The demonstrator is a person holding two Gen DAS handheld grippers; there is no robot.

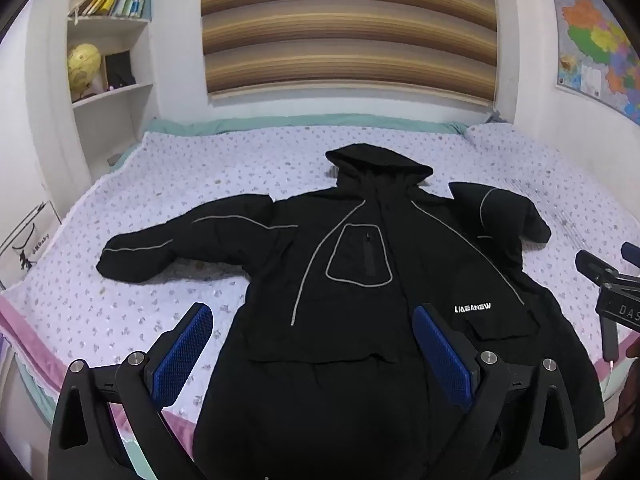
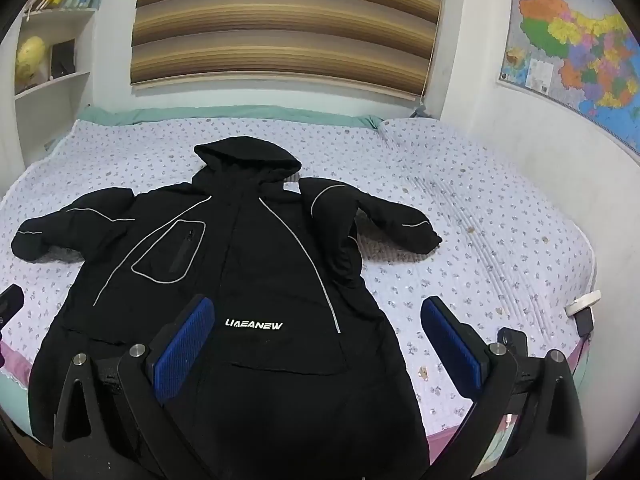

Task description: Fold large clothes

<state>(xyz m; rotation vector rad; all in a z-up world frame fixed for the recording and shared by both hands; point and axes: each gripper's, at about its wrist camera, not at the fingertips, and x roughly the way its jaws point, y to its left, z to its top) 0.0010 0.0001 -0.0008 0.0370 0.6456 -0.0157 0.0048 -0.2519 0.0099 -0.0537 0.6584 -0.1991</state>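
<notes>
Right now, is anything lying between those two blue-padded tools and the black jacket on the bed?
Nothing visible. The black jacket lies spread flat on the bed, and both the left tool and right tool hang open just above its lower half with only air between.

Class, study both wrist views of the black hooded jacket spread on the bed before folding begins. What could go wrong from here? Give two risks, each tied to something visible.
1. The black hooded padded jacket looks bulky, so the open left gripper and right gripper may pinch only the top layer, leaving a lopsided fold.
2. The sleeve on the map side is already bent and bunched; folding it as it lies could trap creases.
</notes>
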